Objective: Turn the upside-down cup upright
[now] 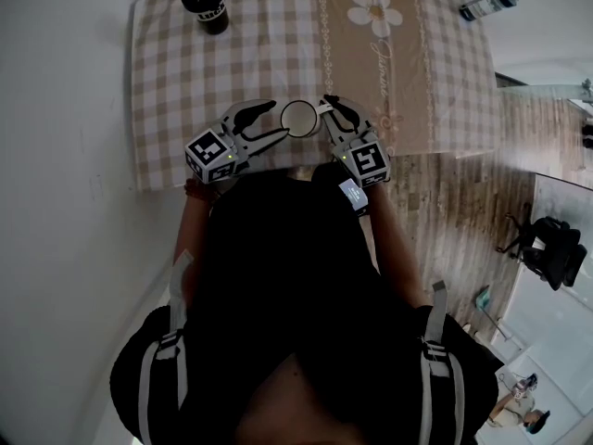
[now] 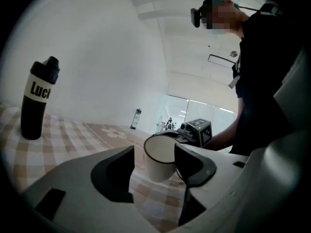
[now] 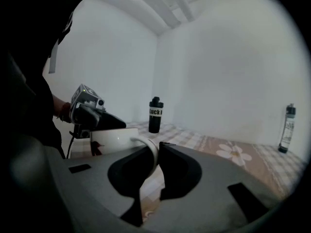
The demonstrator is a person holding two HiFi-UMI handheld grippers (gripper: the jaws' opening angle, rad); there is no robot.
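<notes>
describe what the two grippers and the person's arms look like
The left gripper and right gripper both have pale grey bodies with curved black fingers. Each carries a cube of black-and-white square markers with a small green light. The right one also has a small lit screen. The person wears a black top with grey shoulder straps.

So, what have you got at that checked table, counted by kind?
Cups: 1, the white cup.
Bottles: 2, the black bottle and the far bottle.
Hand-held grippers: 2, the left gripper and the right gripper.
Total: 5.
</notes>
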